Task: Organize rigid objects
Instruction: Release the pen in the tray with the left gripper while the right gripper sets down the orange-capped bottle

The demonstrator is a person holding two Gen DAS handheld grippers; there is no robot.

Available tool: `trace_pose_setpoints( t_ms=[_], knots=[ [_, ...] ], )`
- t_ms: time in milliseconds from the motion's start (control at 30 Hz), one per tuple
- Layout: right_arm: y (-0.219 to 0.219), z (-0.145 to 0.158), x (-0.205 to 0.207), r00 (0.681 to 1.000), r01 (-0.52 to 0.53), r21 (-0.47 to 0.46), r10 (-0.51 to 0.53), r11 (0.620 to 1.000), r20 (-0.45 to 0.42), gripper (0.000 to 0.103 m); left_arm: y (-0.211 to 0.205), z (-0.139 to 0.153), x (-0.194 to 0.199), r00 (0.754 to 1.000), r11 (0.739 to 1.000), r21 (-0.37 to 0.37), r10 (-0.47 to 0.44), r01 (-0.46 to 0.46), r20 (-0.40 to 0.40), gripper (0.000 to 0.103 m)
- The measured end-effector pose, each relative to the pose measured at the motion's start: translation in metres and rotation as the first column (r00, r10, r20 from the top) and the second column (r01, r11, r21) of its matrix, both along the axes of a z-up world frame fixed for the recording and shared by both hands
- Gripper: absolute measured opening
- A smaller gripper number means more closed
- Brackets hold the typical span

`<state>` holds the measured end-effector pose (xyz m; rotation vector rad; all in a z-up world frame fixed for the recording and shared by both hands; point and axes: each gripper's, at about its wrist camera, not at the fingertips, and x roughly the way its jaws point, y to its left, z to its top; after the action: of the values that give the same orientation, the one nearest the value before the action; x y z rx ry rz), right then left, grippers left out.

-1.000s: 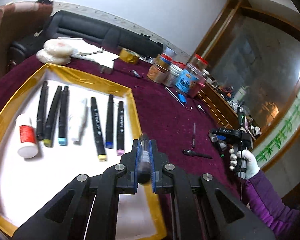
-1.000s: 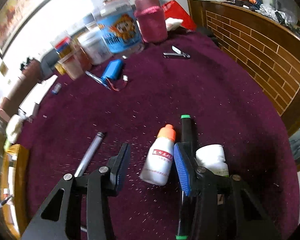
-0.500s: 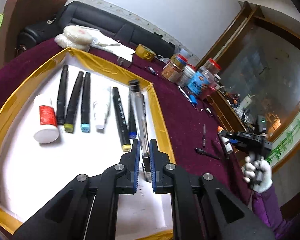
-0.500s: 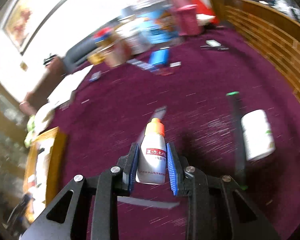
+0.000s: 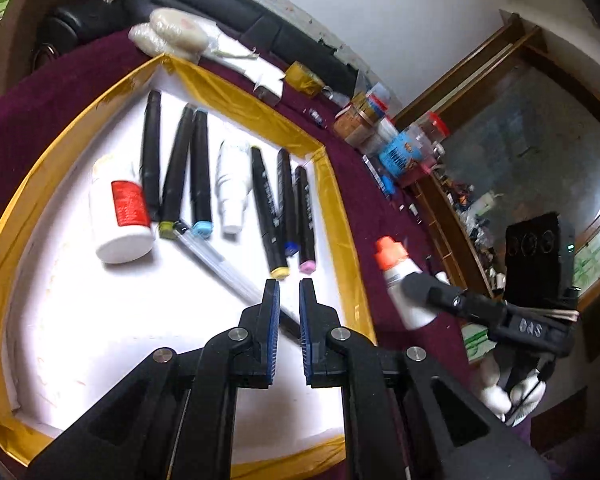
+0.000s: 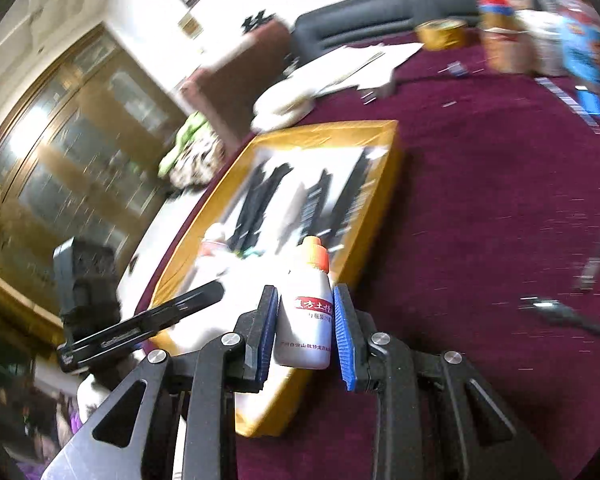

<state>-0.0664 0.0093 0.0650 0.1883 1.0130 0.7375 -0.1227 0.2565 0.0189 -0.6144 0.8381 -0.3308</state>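
Note:
A white tray with a gold rim (image 5: 340, 216) holds several black markers (image 5: 260, 200), a white bottle with a red label (image 5: 120, 216) and a small white tube (image 5: 232, 184). My left gripper (image 5: 288, 286) hovers over the tray's near part, shut on a clear pen (image 5: 220, 264) that slants left, its far tip by the blue-capped marker. My right gripper (image 6: 305, 296) is shut on a white bottle with an orange cap (image 6: 312, 268), held above the tray's near corner (image 6: 380, 184). The left wrist view shows that bottle (image 5: 400, 280) just right of the tray.
Jars and tins (image 5: 400, 152) crowd the far right of the purple cloth, with a gold tape roll (image 5: 304, 78) and white packets (image 5: 172, 34) behind the tray. A dark pen (image 6: 572, 316) lies on the cloth. A gloved hand (image 5: 500, 392) grips the right tool.
The right gripper closed on the orange-capped bottle, lifted it and swung it over to the tray. The left gripper sank toward the tray and its pen now slants left.

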Motion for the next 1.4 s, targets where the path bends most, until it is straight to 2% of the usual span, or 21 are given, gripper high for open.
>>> trace_pose_setpoints(
  t_ms=[167,267,333,400,433,500,600,733,900,1100,1233,1400],
  knots=[
    [0.053,-0.024,-0.008,0.997,-0.071,-0.067,0.070,0.995,-0.023,0.025,-0.005,-0.003,0.013,0.999,0.999,0.047,-0.014,0.015,-0.037,0.007],
    [0.068,-0.034,-0.009,0.997,-0.073,-0.112,0.071,0.991,-0.023,0.025,-0.005,0.004,0.007,0.999,0.995,0.093,0.035,-0.033,-0.011,0.009],
    [0.074,-0.037,-0.010,0.997,-0.071,-0.149,0.070,0.986,-0.011,0.025,0.000,0.010,-0.001,0.998,0.993,0.094,0.064,-0.065,0.015,0.018],
    [0.081,-0.039,-0.012,0.997,-0.076,-0.200,0.080,0.977,0.014,0.025,0.004,0.018,-0.013,0.994,0.989,0.108,0.101,-0.105,0.048,0.049],
    [0.085,-0.039,-0.013,0.996,-0.075,-0.226,0.084,0.971,0.031,0.025,0.006,0.023,-0.019,0.989,0.983,0.126,0.126,-0.134,0.071,0.055],
    [0.092,-0.037,-0.015,0.992,-0.064,-0.293,0.093,0.954,0.086,0.025,0.009,0.028,-0.029,0.981,0.973,0.145,0.162,-0.177,0.109,0.059],
    [0.100,-0.034,-0.019,0.977,-0.031,-0.394,0.112,0.919,0.183,0.025,0.015,0.029,-0.035,0.975,0.968,0.138,0.195,-0.209,0.107,0.067],
    [0.092,-0.024,-0.021,0.978,-0.042,-0.366,0.114,0.930,0.176,0.030,0.022,0.027,-0.039,0.971,0.967,0.111,0.221,-0.231,0.091,0.067],
    [0.060,-0.011,-0.020,0.979,0.028,-0.316,0.037,0.948,0.198,0.030,0.024,0.024,-0.039,0.970,0.966,0.084,0.240,-0.243,0.047,0.067],
    [-0.023,0.005,-0.015,0.969,0.176,-0.230,-0.126,0.957,0.215,0.031,0.012,0.030,-0.046,0.975,0.972,0.079,0.216,-0.220,0.051,0.067],
    [-0.088,0.006,-0.013,0.941,0.302,-0.202,-0.258,0.932,0.219,0.035,-0.010,0.039,-0.046,0.984,0.982,0.092,0.155,-0.163,0.086,0.067],
    [-0.183,-0.001,-0.011,0.876,0.476,-0.149,-0.453,0.866,0.164,0.035,-0.049,0.045,-0.043,0.993,0.987,0.145,0.053,-0.068,0.102,0.072]
  ],
)
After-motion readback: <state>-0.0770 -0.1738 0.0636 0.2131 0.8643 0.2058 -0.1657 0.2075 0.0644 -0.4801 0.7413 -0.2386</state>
